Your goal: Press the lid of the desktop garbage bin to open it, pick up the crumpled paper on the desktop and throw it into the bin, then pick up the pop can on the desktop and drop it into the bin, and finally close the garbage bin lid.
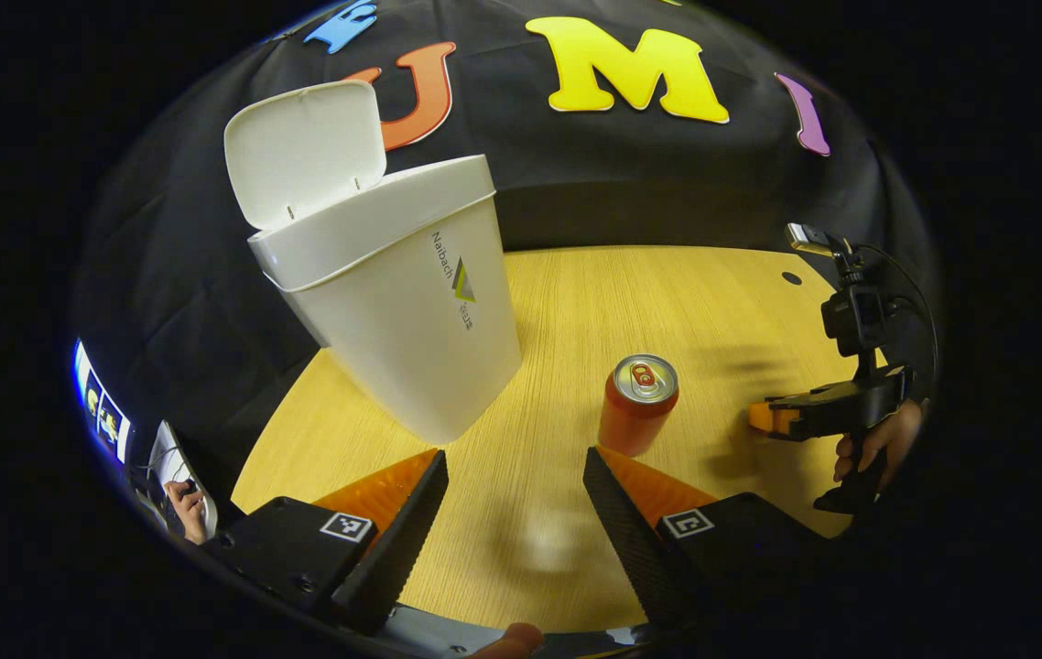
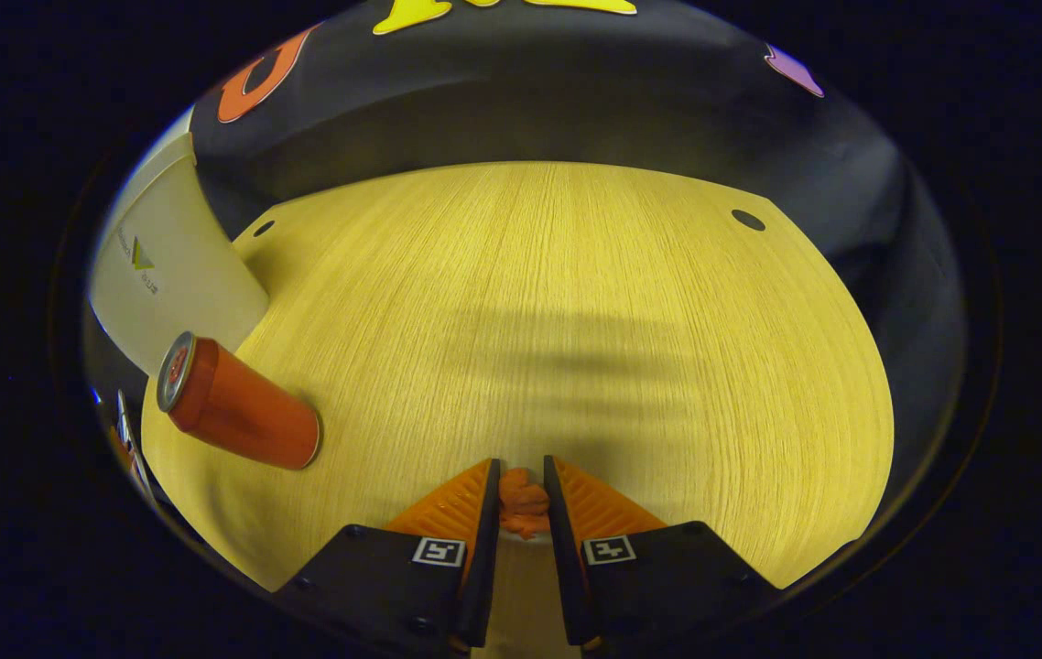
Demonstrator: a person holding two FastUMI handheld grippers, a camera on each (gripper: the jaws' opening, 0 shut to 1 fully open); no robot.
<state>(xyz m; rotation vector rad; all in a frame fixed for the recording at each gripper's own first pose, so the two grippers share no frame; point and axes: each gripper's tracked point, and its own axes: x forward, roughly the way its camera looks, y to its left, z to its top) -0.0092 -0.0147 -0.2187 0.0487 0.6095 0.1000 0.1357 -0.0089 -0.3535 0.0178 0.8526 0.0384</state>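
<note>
One bin [image 1: 393,302] on the surface [image 1: 686,302], white, lid [image 1: 306,151] flipped up and standing open at the back of the rim. In the left gripper view it sits left of centre, leaning in the fisheye; in the right gripper view its wall shows at the far left edge [image 2: 168,275].

Pop can [image 1: 635,403]: upright on the surface, silver top with pull tab facing up, just right of the bin and apart from it. Right gripper view has it at lower left [image 2: 242,407], next to the bin wall; whether they touch, cannot tell.

Crumpled paper [image 2: 523,503]: small wad pinched between the right gripper's fingers, both fingers pressing on it, jaws nearly closed around it. Right gripper [image 2: 521,499] is low over the bare surface, well right of the can. In the left gripper view the same gripper [image 1: 773,416] shows at far right with a hand [image 1: 878,448] around its handle and a camera mounted on top; paper not resolvable there.

Left gripper [image 1: 514,480]: jaws spread wide, nothing between them, just bare wood. Bin base is just ahead of its left finger, can just ahead of its right finger.

Surface: light wood grain, small dark hole [image 1: 791,277] near the far right corner. A second hand [image 1: 189,508] and some gear sit at the lower left edge of the left gripper view, too distorted to identify.
</note>
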